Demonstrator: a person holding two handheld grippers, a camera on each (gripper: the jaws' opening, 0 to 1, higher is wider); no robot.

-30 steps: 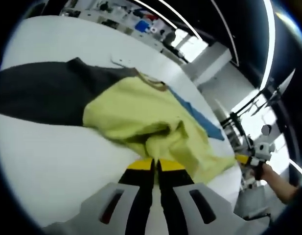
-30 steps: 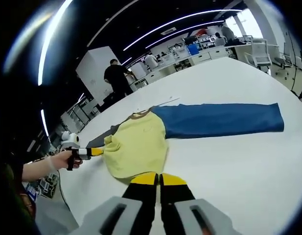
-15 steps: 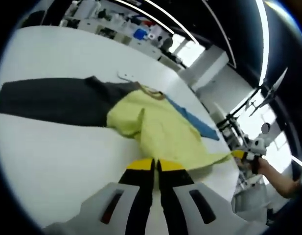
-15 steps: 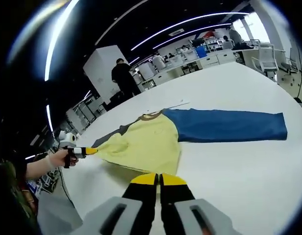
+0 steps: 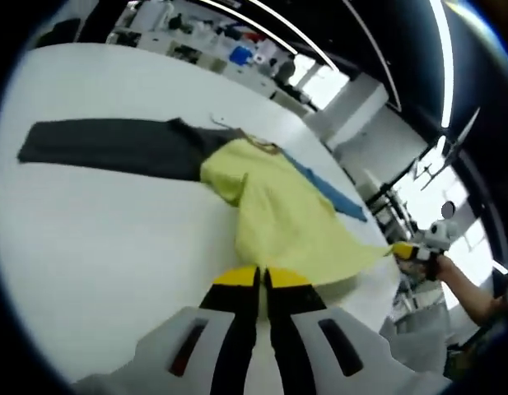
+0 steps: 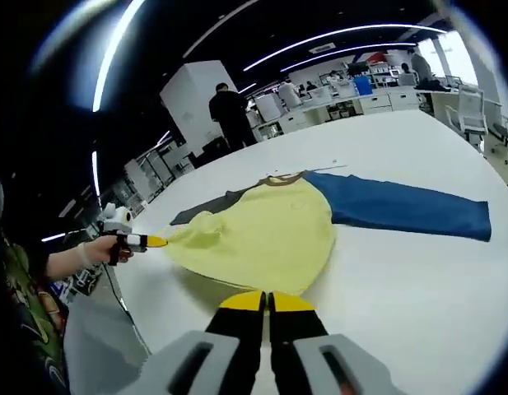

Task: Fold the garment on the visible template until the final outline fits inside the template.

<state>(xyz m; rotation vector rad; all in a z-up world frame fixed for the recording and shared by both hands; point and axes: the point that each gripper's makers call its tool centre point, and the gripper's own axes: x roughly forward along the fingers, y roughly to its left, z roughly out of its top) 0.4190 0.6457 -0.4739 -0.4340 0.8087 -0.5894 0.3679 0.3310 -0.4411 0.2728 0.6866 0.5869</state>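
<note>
Stretched flatter since before, yellow garment (image 6: 262, 239) spans between both clamped tools (image 5: 262, 278) (image 6: 267, 300) on table (image 6: 402, 280).

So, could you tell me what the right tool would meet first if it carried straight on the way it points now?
Most likely the yellow body of the garment, which the right tool already grips at its near hem. Beyond that lies the brown collar, then bare white table; depth is hard to judge.

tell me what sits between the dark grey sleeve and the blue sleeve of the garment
The yellow body of the garment lies between the dark grey sleeve and the blue sleeve, with the brown collar at its top edge. Both gripper views show it.
</note>
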